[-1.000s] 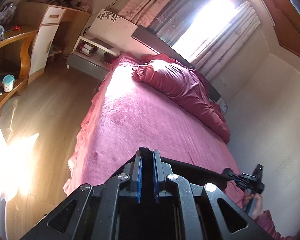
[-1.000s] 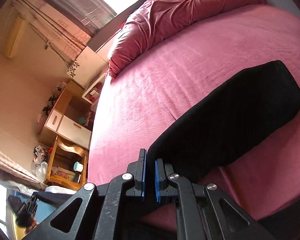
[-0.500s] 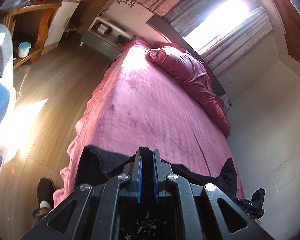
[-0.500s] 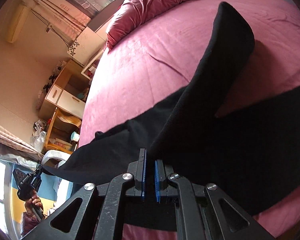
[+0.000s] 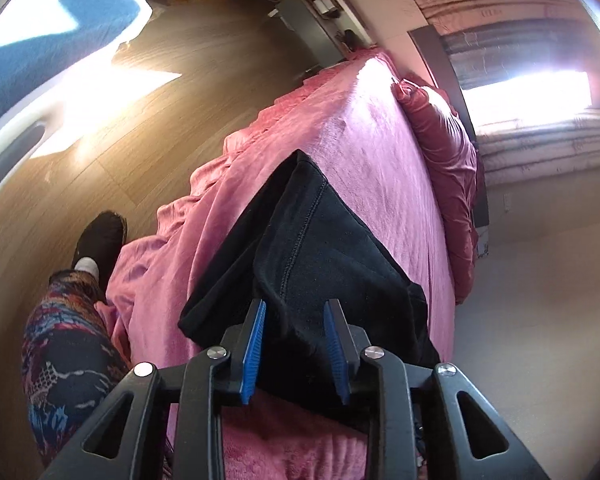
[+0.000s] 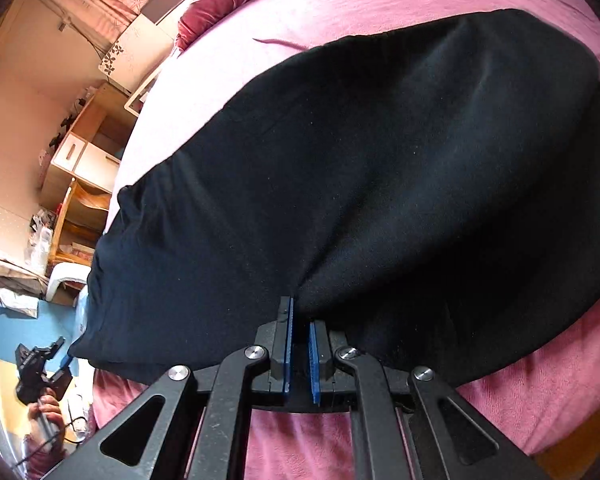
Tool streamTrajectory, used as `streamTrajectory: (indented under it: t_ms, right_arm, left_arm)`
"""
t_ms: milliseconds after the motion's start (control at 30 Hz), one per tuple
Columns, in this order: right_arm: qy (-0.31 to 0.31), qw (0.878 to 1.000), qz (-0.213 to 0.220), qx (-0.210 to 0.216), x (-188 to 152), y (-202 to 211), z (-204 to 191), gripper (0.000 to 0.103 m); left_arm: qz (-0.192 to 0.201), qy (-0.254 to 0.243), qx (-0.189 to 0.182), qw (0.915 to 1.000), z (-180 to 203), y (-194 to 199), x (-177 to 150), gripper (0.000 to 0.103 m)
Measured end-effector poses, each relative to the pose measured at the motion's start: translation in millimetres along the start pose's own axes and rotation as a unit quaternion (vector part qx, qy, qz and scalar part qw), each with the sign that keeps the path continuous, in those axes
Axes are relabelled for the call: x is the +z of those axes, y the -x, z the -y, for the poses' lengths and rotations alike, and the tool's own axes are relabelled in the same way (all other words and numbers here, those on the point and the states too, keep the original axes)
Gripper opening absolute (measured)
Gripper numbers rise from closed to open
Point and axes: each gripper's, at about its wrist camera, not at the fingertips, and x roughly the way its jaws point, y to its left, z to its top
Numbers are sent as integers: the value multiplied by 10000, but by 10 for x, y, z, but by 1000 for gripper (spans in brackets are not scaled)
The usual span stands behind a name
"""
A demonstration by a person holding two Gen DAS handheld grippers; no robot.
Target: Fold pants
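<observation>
Left fingers apart, right view: pants pinched

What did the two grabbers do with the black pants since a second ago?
The black pants went from hanging in the air to lying spread on the pink bed. The left gripper opened and let go. The right gripper stayed pinched on the pants' near edge. The bedding did not move.

text: none legible | labels/brands/numbers: none legible | left wrist view: no readable marks | right wrist view: no readable marks; small items on far shelves too blurred
</observation>
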Motion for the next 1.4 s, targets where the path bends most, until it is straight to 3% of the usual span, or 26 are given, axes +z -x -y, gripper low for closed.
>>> streamTrajectory:
  t_ms: [100,267,400,500,633,733,900,967,1267,1367,1400]
  right_arm:
    - [-51,10000,-11,-36,-11,-74,-9,7]
    - [-135,9999,-37,-34,-39,-188,55,7]
    - [-174,9998,-38,-4,-53,-207,92,7]
    - [-196,9998,-37,14,-64,-208,114,7]
    - [-194,9998,-42,25,-49,-115,159,7]
    - [-129,9998,65,113,-28,80,142,7]
    - [117,9991,262,304,-121,481,4,7]
    - [222,9993,162,272,-228,516,-22,7]
    - [108,9991,-334,-225,-447,46,130,6]
    - [117,9993,-346,-65,-416,67,135,11]
    - [60,9994,-338,66,-403,106,176,14]
  left_arm:
    - [-29,423,-152,9990,-128,105,-65,35]
    - [-199,467,-97,9987,-121,129,-180,36]
    - [-409,374,411,9976,-99,-9,-244,34]
    - [-493,425,519,9965,-131,-72,-279,33]
    - [-335,154,749,9965,-29,-87,-268,11]
    - [-105,-332,791,9963,198,-22,-234,8]
    - [116,-697,652,9954,419,86,-68,7]
    - [106,-744,786,9941,396,64,-23,7]
    - [-303,-664,1476,9864,63,-180,-105,7]
    - [-356,-514,1743,9827,-11,-209,-109,16]
    - [-305,-455,1838,9814,-12,-196,-104,24]
